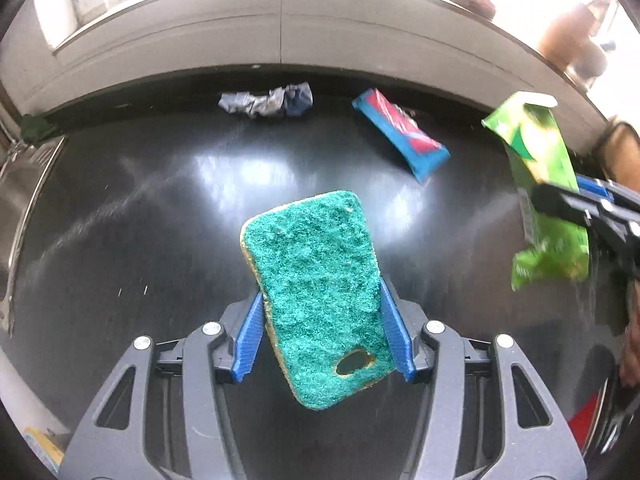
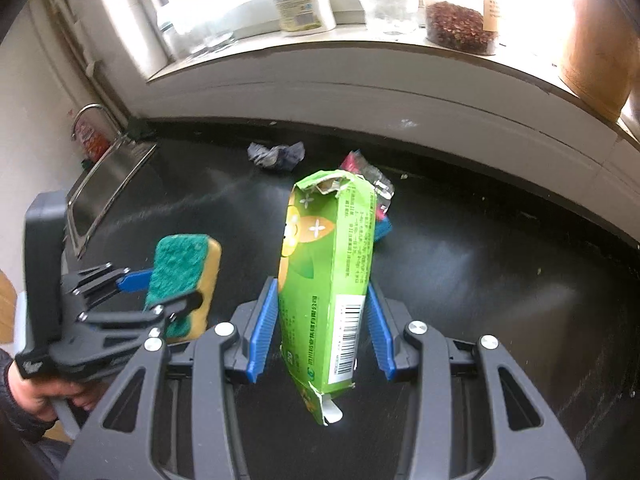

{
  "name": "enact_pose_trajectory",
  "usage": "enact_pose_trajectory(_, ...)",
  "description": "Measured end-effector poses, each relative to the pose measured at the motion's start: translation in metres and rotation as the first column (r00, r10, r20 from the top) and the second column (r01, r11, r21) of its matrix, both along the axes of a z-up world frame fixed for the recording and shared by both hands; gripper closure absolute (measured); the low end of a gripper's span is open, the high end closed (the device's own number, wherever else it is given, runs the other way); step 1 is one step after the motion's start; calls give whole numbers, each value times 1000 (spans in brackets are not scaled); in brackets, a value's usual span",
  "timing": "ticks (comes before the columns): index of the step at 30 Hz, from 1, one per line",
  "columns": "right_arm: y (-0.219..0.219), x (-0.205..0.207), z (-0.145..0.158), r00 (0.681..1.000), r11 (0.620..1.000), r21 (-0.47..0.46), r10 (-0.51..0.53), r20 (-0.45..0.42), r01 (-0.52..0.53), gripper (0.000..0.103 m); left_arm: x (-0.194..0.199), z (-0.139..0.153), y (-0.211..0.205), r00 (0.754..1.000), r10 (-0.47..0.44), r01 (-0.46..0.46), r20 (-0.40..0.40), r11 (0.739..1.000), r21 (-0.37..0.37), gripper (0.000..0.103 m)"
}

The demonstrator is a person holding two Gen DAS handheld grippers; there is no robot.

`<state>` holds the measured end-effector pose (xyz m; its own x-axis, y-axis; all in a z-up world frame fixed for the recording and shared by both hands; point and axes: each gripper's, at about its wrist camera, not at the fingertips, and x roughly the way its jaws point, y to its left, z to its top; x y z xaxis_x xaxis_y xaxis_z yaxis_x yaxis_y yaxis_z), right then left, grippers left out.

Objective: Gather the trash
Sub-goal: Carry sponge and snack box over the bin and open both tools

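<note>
**Sponge and carton lifted clear of the black counter**

Grippers are both pointing steeply downward over the glossy black countertop (image 1: pixel 120 220), each carrying one piece of trash. The left gripper (image 1: pixel 322 320) is clamping a green-and-yellow scouring sponge (image 1: pixel 320 288) between its blue pads (image 1: pixel 248 340); the sponge is sitting tilted, scrubbing face toward the camera, with a hole worn near its lower end, and is hanging above the counter rather than lying on it. From the right wrist view, a hand (image 2: pixel 36 392) in a dark sleeve is gripping that tool's handle at lower left.

The right gripper (image 2: pixel 322 324) is squeezing a torn green carton (image 2: pixel 328 280) across its narrow sides, the carton standing nearly upright with its ripped top facing away and its barcode facing the lens. It too is being held off the surface.

Lying on the counter near the back wall are a crumpled grey-blue wrapper (image 1: pixel 268 102) and a blue-and-red packet (image 1: pixel 404 136), well apart from both tools. A steel sink (image 2: pixel 108 184) is sitting to the left.
</note>
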<state>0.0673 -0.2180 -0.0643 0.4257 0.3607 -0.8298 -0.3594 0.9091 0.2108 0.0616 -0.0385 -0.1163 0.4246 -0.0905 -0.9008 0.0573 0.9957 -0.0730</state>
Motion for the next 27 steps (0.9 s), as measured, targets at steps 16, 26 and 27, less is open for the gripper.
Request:
enact_pose_trajectory(16,87,-26,27,997,998,-30,59,51,-57,60,-67,45,75,994,43,-44,98,999,16,50)
enact_pose_trajectory(26,255,-67,40,930,932,13,361,67,-362,60,-164,70,212,934,316,-328,169,943,51,50)
enact_pose_trajectory(27,279,-76,38,911,912,20,407,61,-409,60,-175,70,223,925,341,-355,169,933,54,50)
